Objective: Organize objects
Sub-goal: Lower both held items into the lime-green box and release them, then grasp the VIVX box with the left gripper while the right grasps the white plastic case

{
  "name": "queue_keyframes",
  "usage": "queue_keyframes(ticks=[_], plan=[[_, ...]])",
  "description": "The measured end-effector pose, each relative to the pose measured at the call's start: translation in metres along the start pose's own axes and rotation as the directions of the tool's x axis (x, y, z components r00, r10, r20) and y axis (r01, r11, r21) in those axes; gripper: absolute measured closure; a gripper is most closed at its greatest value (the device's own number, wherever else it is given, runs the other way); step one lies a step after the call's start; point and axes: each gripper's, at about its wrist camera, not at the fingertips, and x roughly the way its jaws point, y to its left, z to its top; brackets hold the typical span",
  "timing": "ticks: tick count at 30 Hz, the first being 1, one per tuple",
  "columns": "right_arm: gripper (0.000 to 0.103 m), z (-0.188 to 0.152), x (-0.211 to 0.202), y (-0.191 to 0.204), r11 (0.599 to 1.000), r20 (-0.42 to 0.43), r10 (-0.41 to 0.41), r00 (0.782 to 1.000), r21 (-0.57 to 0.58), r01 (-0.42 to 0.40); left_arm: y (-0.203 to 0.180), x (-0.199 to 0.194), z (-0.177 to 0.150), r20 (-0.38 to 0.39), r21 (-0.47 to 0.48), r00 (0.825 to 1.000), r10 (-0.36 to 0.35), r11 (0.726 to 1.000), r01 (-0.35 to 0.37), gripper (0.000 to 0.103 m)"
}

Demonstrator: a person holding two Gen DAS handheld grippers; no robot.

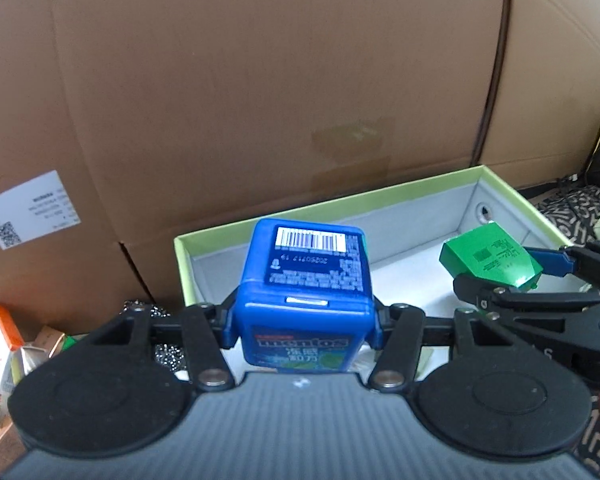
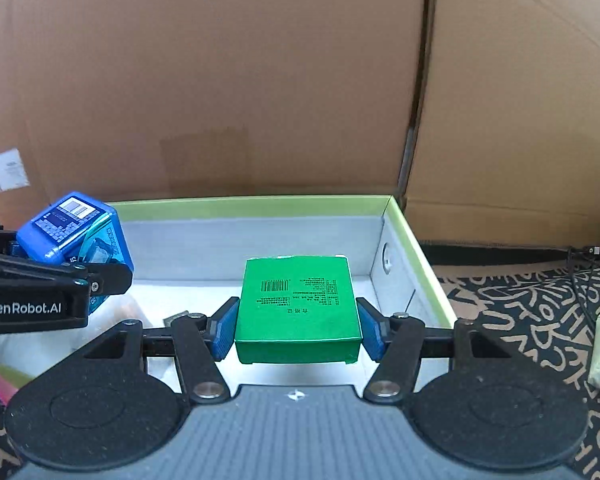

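We look from two wrist cameras, each seated just behind its own gripper and aimed forward and somewhat downward along the fingers — close enough that the mount fills the lower frame. Both face the green-rimmed box (image 1: 340, 200) and the cardboard wall (image 1: 259, 80) behind it. The views overlap there — the left one sits to the left, and each catches the other's gripper at its edge.
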Motion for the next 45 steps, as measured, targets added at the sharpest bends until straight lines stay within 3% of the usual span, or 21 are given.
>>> queue_keyframes(ticks=[2, 3, 4, 7, 11, 15, 17, 23, 29, 38, 45], plan=[[0.038, 0.0, 0.007, 0.001, 1.0, -0.014, -0.01, 1.0, -0.003, 0.01, 0.0, 0.005, -0.002, 0.0, 0.006, 1.0, 0.0, 1.0, 0.0, 0.046], [0.038, 0.0, 0.01, 0.002, 1.0, -0.019, -0.014, 1.0, -0.007, 0.013, 0.001, 0.006, -0.003, 0.009, 0.007, 1.0, -0.009, 1.0, 0.008, 0.041], [0.037, 0.0, 0.015, 0.003, 1.0, -0.028, -0.013, 1.0, -0.012, 0.012, 0.002, 0.005, -0.004, 0.023, 0.009, 1.0, -0.017, 1.0, 0.016, 0.026], [0.031, -0.002, 0.019, 0.004, 0.999, -0.069, -0.027, 0.997, -0.03, 0.025, 0.008, -0.014, -0.007, 0.098, -0.005, 0.995, -0.026, 1.0, 0.027, 0.011], [0.027, -0.003, -0.021, 0.004, 0.997, 0.059, -0.071, 0.996, -0.04, 0.073, 0.023, -0.06, -0.015, 0.192, -0.015, 0.978, -0.08, 0.996, 0.084, 0.0], [0.017, -0.02, -0.084, 0.007, 0.998, 0.233, -0.046, 0.971, 0.055, 0.034, 0.035, -0.116, -0.038, 0.282, -0.035, 0.954, -0.098, 0.993, 0.113, 0.0], [0.014, -0.034, -0.109, 0.014, 0.997, 0.289, -0.012, 0.957, 0.073, -0.009, 0.044, -0.137, -0.054, 0.292, -0.037, 0.953, -0.079, 0.995, 0.094, 0.0], [0.011, -0.078, -0.146, 0.052, 0.991, 0.326, 0.099, 0.94, 0.058, -0.124, 0.06, -0.175, -0.099, 0.289, -0.072, 0.957, -0.002, 0.997, 0.024, 0.0], [0.011, -0.108, -0.152, 0.084, 0.981, 0.293, 0.178, 0.94, 0.024, -0.193, 0.093, -0.195, -0.138, 0.226, -0.152, 0.971, 0.076, 0.987, -0.042, 0.0], [0.011, -0.137, -0.143, 0.153, 0.943, 0.146, 0.329, 0.933, -0.092, -0.318, 0.144, -0.198, -0.198, 0.107, -0.271, 0.989, 0.104, 0.96, -0.071, 0.0], [0.036, -0.131, -0.122, 0.211, 0.874, 0.003, 0.428, 0.904, -0.257, -0.413, 0.166, -0.202, -0.207, 0.108, -0.299, 0.991, 0.081, 0.953, -0.045, 0.0]])
